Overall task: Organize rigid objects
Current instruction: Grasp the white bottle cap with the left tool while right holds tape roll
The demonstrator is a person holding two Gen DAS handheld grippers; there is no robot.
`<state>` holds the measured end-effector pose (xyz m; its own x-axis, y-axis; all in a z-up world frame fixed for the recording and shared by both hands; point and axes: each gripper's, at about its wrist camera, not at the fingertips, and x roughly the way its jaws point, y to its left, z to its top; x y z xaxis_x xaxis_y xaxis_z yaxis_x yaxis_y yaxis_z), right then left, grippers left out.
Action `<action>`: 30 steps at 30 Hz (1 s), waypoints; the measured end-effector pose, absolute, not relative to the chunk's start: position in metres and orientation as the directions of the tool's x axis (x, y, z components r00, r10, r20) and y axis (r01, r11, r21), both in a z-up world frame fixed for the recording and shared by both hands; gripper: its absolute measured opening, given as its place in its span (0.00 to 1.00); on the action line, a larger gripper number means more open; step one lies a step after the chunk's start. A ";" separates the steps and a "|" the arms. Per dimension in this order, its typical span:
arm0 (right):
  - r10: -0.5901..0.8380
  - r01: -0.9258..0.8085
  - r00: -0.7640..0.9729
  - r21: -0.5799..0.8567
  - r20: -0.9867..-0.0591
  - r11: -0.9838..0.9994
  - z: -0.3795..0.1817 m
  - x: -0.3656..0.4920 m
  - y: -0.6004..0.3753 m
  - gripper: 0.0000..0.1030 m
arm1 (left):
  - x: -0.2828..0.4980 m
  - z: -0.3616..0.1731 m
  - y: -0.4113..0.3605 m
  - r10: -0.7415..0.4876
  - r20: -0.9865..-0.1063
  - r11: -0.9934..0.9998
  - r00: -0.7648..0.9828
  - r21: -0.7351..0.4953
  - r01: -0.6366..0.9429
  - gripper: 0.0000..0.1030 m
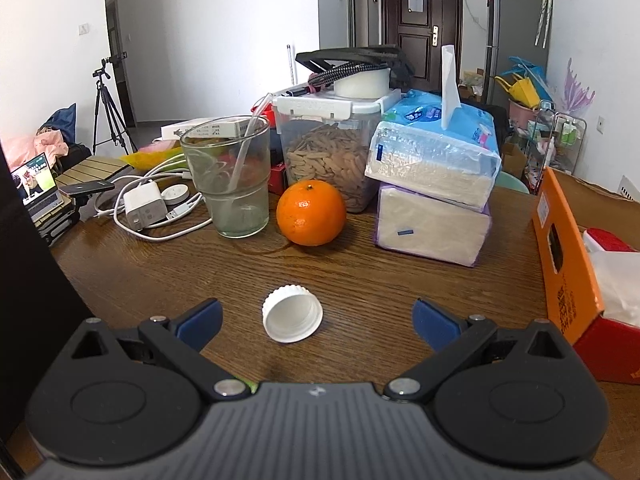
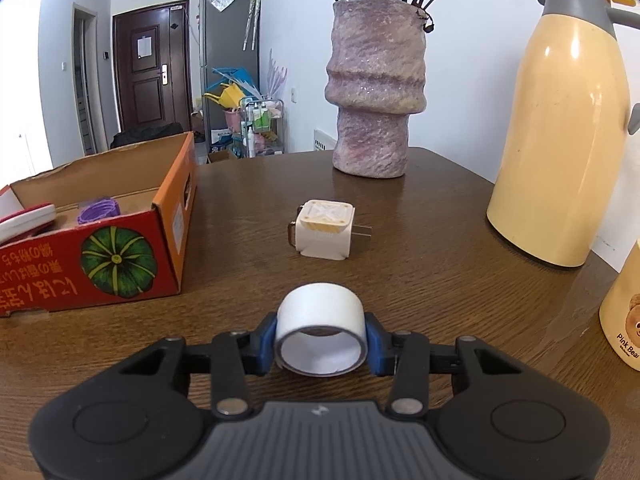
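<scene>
In the left wrist view a white bottle cap (image 1: pixel 292 313) lies open side toward me on the brown wooden table (image 1: pixel 360 280). It sits between the wide-spread blue pads of my left gripper (image 1: pixel 318 320), which is open and touches nothing. In the right wrist view my right gripper (image 2: pixel 321 344) is shut on a white roll of tape (image 2: pixel 321 334), its blue pads pressing both sides. A white plug adapter (image 2: pixel 325 229) lies on the table beyond the roll. An orange and red cardboard box (image 2: pixel 132 252) stands at the left with a purple ring (image 2: pixel 99 210) inside.
Behind the cap stand an orange (image 1: pixel 311 213), a glass with a straw (image 1: pixel 234 176), a snack container (image 1: pixel 326 148), stacked tissue packs (image 1: pixel 434 184) and a charger with cables (image 1: pixel 146 206). A stone-look vase (image 2: pixel 374 88), a cream thermos (image 2: pixel 568 120) and a yellow bottle (image 2: pixel 624 312) stand near the right gripper.
</scene>
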<state>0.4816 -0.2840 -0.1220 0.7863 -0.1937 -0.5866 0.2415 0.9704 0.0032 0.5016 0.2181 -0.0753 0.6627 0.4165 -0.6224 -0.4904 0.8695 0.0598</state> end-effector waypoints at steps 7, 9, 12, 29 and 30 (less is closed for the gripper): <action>-0.198 0.250 0.794 0.012 -0.575 0.968 -0.121 0.480 -0.286 0.41 | 0.512 -0.081 0.223 0.414 -0.654 0.864 0.633 0.063 -0.500 1.00; -0.198 0.252 0.795 0.015 -0.574 0.968 -0.120 0.480 -0.286 0.41 | 0.514 -0.083 0.225 0.419 -0.663 0.858 0.620 0.065 -0.510 1.00; -0.198 0.252 0.795 0.015 -0.573 0.968 -0.120 0.480 -0.286 0.41 | 0.516 -0.085 0.228 0.431 -0.677 0.844 0.597 0.067 -0.533 1.00; -0.197 0.252 0.796 0.017 -0.572 0.968 -0.121 0.480 -0.287 0.41 | 0.524 -0.099 0.231 0.429 -0.715 0.838 0.552 0.087 -0.538 0.85; -0.197 0.251 0.796 0.017 -0.572 0.968 -0.121 0.480 -0.287 0.41 | 0.524 -0.100 0.231 0.432 -0.715 0.838 0.550 0.091 -0.538 0.82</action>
